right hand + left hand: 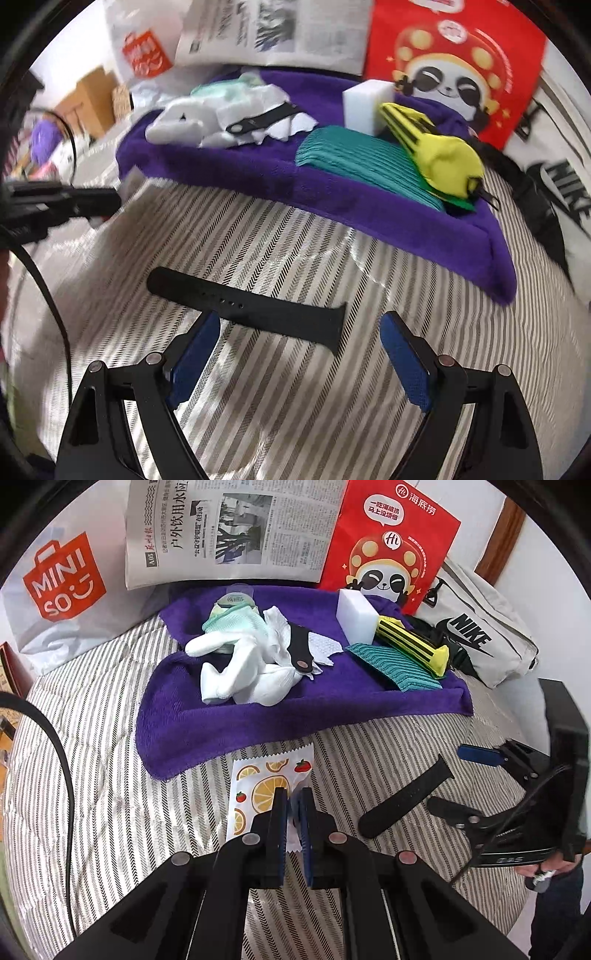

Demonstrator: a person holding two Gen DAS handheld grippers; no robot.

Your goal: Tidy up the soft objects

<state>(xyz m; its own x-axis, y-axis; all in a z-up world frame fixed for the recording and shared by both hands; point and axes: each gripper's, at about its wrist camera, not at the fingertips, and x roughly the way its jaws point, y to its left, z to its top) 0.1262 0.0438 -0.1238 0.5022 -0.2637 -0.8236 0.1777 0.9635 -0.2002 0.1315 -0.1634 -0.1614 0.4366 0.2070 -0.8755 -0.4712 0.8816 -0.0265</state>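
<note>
Presently, the left gripper (pixel 293 812) is clamped on the near end of a fruit-printed sachet (pixel 267 794), its pads pinching the thin wrapper at the crimped edge. That end-grip leaves most of the packet free ahead of the jaws, which would suit laying it down flat. Beyond the sachet's far end, just ahead of the claw, lies the front edge of the purple towel (pixel 258 723), which appears to serve as the collecting area: white socks (pixel 240 668), a white sponge block (pixel 356 614), a teal cloth (pixel 395 666) and a yellow striped item (pixel 413 644) already sit on it.

The right gripper (pixel 301 334) stands wide apart with nothing between its pads, poised over a black watch strap (pixel 251 308) that lies crosswise on the striped bedcover (pixel 295 387), just ahead of the fingertips. The spread looks sufficient to straddle the strap's narrow width.

Clearance: open bedcover surrounds both claws. The towel's front strip, ahead of each claw, is bare; its rear is crowded, and upright bags and a newspaper (pixel 236 528) close off the far side.
</note>
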